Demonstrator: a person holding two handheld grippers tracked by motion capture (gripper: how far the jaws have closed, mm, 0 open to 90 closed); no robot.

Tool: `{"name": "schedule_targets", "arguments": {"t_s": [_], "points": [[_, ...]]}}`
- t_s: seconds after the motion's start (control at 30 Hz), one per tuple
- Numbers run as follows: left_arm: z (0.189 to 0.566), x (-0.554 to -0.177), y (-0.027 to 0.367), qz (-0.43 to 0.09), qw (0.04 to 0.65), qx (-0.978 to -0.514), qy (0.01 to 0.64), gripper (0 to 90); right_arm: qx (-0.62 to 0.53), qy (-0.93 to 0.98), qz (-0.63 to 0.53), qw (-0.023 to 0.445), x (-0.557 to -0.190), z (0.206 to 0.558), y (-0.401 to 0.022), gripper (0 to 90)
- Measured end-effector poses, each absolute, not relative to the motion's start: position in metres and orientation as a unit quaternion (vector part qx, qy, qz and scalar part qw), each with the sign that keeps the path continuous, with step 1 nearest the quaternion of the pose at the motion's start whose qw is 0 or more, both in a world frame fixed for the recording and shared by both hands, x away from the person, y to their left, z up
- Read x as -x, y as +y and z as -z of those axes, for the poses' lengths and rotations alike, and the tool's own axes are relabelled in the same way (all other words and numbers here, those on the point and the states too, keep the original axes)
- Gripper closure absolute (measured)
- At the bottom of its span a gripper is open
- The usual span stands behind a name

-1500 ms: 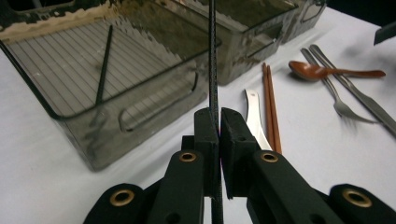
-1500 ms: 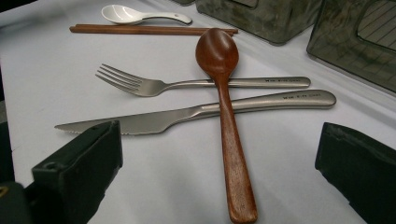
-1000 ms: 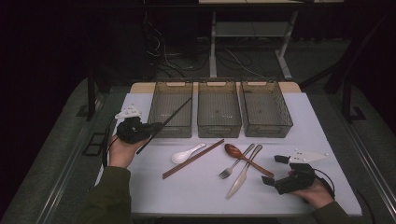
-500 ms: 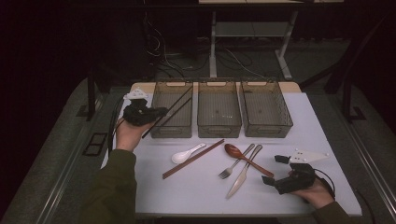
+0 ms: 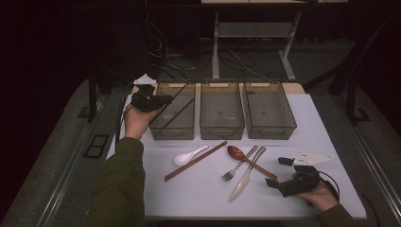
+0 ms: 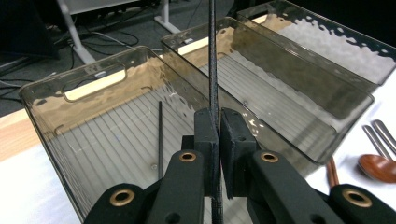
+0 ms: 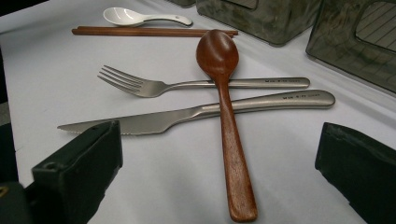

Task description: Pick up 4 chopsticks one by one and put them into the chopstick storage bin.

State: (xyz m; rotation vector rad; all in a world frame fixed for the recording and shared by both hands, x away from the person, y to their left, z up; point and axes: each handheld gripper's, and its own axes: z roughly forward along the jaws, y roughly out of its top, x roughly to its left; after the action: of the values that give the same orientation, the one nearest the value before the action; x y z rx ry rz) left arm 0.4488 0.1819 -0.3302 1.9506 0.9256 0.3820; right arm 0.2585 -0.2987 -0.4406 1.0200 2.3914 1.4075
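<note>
My left gripper (image 5: 152, 100) hovers at the left rim of the left bin (image 5: 174, 133), shut on a thin black chopstick (image 5: 176, 96) that slants over the bin. In the left gripper view the jaws (image 6: 219, 126) pinch that chopstick (image 6: 213, 65) upright. A second black chopstick (image 6: 159, 135) lies on the bin floor. My right gripper (image 5: 278, 172) rests open near the table's front right, its jaws (image 7: 219, 135) spread wide with nothing held. Before it lie a wooden spoon (image 7: 224, 116), a fork (image 7: 187, 85) and a knife (image 7: 187, 114).
Three smoky plastic bins stand in a row; the middle bin (image 5: 221, 127) and the right bin (image 5: 270, 128) hold nothing visible. A white spoon (image 5: 187, 156) and brown chopsticks (image 5: 195, 161) lie mid-table. The table's left edge is close to my left hand.
My left gripper has carried the black chopstick away from the person, to the far left corner of the left bin. The right gripper has stayed put.
</note>
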Motion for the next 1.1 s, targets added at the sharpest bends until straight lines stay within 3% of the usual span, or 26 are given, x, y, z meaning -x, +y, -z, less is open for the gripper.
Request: {"name": "schedule_targets", "arguments": {"t_s": [1.1], "points": [[0.379, -0.482, 0.173, -0.151, 0.381, -0.804, 0.431, 84.9, -0.34, 0.807, -0.475, 0.093, -0.258, 0.441, -0.299, 0.5]]}}
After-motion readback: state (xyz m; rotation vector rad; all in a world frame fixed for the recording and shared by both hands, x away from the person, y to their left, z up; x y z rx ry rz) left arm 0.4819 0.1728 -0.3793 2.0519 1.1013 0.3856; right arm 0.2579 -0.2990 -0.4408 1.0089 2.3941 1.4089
